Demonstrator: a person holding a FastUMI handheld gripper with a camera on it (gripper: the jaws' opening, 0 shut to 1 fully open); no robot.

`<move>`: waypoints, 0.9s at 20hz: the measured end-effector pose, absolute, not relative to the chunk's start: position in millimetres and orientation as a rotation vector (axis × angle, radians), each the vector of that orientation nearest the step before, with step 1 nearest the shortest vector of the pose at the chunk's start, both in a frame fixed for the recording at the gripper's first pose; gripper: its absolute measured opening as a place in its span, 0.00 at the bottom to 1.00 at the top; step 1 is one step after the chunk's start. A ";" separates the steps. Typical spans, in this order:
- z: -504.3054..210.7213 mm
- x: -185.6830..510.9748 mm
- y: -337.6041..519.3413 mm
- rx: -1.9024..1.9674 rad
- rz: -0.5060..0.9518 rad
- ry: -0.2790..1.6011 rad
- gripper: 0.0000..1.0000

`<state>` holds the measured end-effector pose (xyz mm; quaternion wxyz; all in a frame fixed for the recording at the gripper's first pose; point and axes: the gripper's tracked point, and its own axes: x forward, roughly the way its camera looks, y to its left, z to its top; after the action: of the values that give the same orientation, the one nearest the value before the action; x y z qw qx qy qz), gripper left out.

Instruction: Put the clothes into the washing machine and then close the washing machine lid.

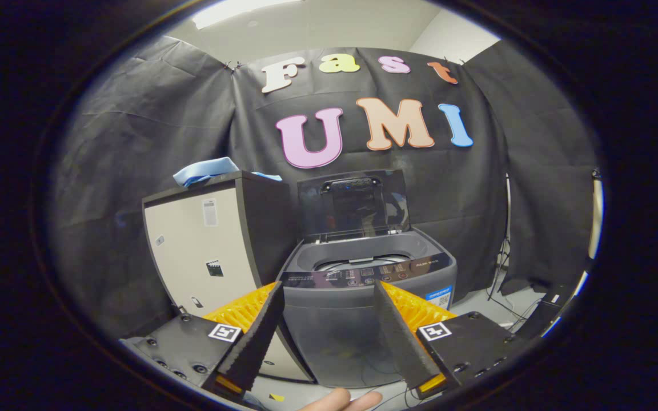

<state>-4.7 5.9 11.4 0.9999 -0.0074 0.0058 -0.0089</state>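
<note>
A dark grey top-loading washing machine (pixel 363 297) stands ahead of my fingers, its lid (pixel 353 204) raised upright at the back and the drum opening (pixel 360 260) showing. Light blue clothes (pixel 206 170) lie on top of the beige cabinet (pixel 203 251) to the machine's left, well beyond my fingers. My gripper (pixel 329 285) is open, its two fingers spread wide with nothing between them, framing the machine's front panel from a distance.
The beige cabinet stands tight against the washer's left side. Black cloth walls close the booth behind. A light stand and cables (pixel 506 285) sit on the pale floor to the right of the washer. A hand (pixel 340 401) shows below the fingers.
</note>
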 end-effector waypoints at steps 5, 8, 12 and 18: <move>16.8 2.9 23.6 -0.039 -0.014 0.026 0.97; 24.5 9.4 33.2 -0.032 -0.009 0.021 0.97; 31.8 17.4 40.4 -0.026 -0.010 0.009 0.97; 37.3 30.2 36.9 -0.044 -0.024 0.006 0.97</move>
<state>30.2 36.9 37.3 0.9997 -0.0220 0.0028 -0.0119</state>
